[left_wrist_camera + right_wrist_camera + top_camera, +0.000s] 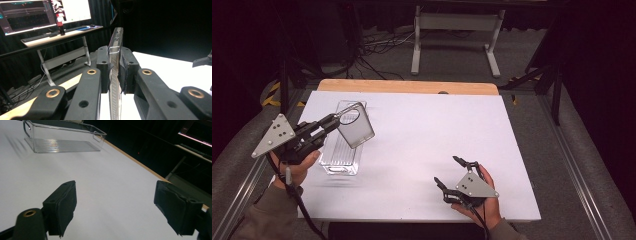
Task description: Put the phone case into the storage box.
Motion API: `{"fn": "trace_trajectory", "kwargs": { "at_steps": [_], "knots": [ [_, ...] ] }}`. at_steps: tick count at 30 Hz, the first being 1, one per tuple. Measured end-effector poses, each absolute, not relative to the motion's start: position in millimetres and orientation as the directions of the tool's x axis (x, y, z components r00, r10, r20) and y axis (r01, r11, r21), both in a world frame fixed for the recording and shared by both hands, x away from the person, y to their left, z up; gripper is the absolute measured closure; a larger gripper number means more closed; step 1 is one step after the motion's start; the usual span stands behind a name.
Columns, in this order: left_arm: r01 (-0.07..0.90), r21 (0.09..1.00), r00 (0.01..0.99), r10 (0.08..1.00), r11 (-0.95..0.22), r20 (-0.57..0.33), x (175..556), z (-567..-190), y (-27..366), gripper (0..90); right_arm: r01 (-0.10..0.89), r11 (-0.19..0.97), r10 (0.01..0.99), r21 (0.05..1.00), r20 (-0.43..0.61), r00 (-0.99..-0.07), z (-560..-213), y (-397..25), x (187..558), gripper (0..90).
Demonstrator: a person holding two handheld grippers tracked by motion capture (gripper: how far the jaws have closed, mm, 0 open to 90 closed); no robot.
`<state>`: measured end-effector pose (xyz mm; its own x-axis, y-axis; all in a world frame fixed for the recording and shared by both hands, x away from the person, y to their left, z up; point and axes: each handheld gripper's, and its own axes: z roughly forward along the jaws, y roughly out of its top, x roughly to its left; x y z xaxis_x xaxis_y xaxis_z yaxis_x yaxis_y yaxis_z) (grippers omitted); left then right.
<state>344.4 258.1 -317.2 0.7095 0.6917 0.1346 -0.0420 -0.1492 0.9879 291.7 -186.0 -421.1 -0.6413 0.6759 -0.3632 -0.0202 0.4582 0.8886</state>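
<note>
Flat ribbed clear lid (355,126) between fingers (103,67)

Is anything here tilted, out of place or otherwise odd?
One thing: the lid is off the clear bin. The left gripper clamps it by one edge and holds it tilted in the air above the bin. The bin itself lies flat on the table. The right gripper is open, holding nothing.

clear bins (341,159): 1 | lids (355,126): 1 | grippers: 2 | tables (437,130): 1

Left gripper (115,72) jaws clamp clear lid (115,50) edge-on.
</note>
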Motion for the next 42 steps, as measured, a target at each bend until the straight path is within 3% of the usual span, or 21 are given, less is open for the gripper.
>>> {"fn": "trace_trajectory", "kwargs": {
  "at_steps": [42],
  "knots": [
    [-0.018, 0.988, 0.659, 0.741, -0.154, 0.127, 354, -322, 276, 80.1, -0.026, 0.464, 0.677, 0.886, -0.373, -0.634, -421, -187, 293, 19.3]
  ]
}}
